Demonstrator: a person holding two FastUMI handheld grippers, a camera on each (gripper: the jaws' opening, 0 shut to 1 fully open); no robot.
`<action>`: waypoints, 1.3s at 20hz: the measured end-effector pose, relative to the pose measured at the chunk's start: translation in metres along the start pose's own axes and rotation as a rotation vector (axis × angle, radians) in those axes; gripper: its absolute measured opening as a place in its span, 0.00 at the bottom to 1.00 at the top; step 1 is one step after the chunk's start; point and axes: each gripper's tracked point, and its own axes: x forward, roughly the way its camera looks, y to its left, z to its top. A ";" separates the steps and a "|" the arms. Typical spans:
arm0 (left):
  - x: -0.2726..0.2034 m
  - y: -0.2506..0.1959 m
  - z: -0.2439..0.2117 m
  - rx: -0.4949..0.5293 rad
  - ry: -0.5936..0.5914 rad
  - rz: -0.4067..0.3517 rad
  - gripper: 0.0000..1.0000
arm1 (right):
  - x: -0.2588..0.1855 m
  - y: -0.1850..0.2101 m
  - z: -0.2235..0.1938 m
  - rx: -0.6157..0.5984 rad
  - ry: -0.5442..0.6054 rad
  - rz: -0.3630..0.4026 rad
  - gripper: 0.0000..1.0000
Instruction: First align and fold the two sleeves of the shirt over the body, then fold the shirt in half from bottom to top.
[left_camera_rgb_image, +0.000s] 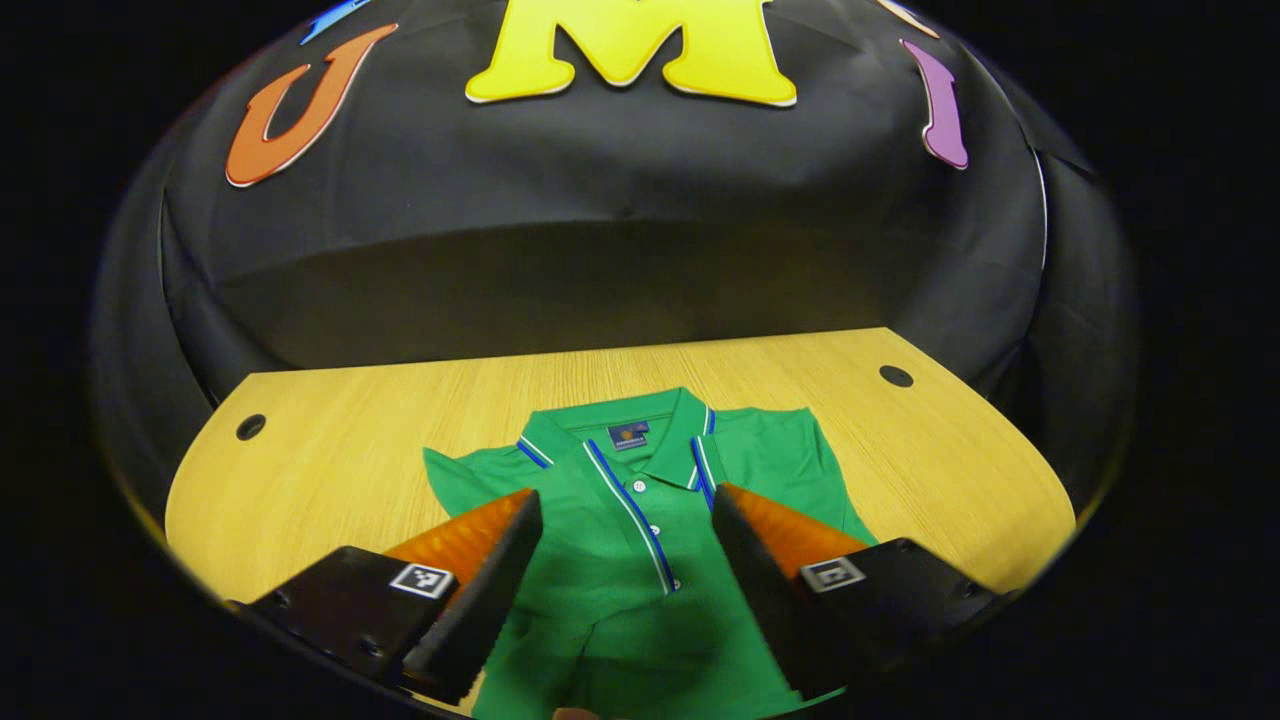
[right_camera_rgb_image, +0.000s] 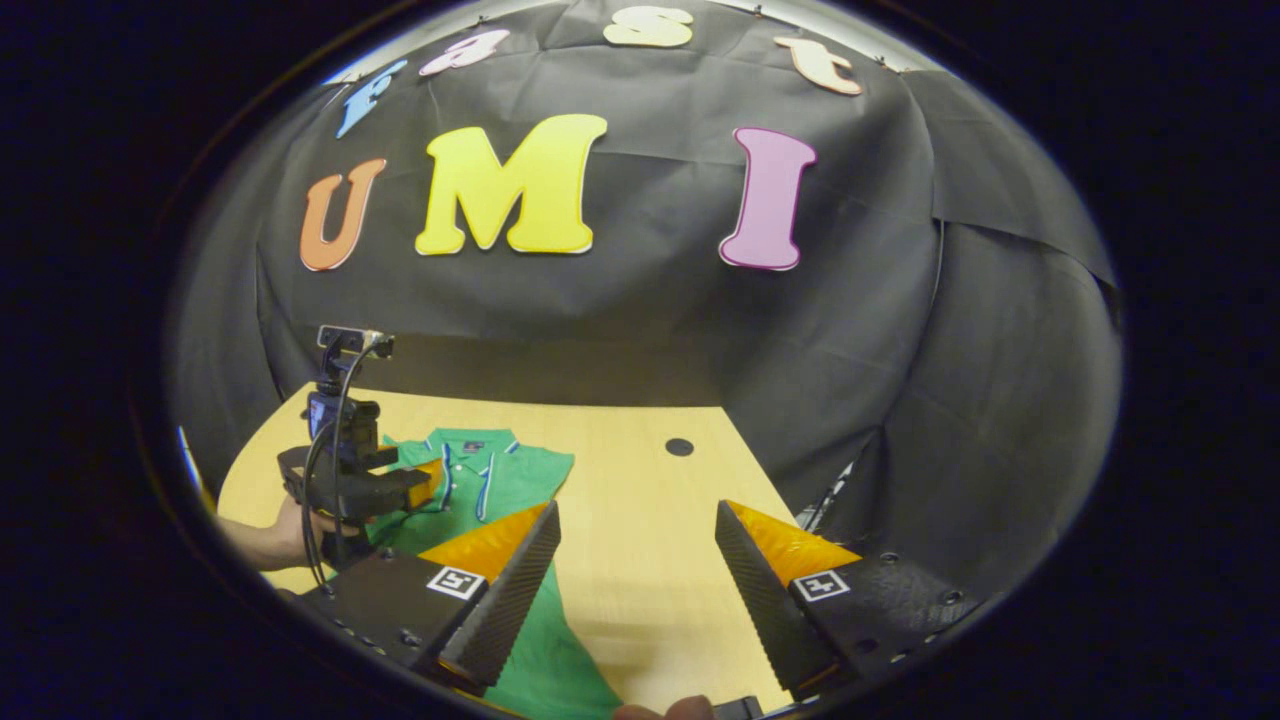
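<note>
Wooden counter (left_camera_rgb_image: 330, 450) carries the green shirt (left_camera_rgb_image: 610, 560) flat, collar at twelve o'clock. Left tongs (left_camera_rgb_image: 625, 590) hang spread above it; right tongs (right_camera_rgb_image: 635, 600) spread, off at three o'clock. Soft, light, floppy cloth, I'd pinch the sleeve edges.

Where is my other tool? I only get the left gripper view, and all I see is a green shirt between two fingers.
Observer: The right tool is off to the side of the shirt, mostly over bare table.
Operator: Is it grabbing something?
Observer: No. It is open, with only table top showing between its fingers.
Operator: Can you see my left tool from over there?
Observer: Yes. In the right gripper view, the left tool is above the shirt, and a hand holds it from below.
</note>
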 end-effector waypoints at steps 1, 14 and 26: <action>-0.009 0.002 0.006 -0.014 -0.019 0.013 1.00 | 0.000 0.006 0.000 -0.008 -0.008 0.015 0.97; -0.223 0.035 0.065 -0.034 -0.234 0.127 1.00 | -0.048 0.043 0.018 -0.053 -0.138 0.217 0.95; -0.310 0.055 -0.105 -0.065 0.114 0.087 1.00 | -0.071 0.026 -0.137 -0.127 0.224 0.279 0.96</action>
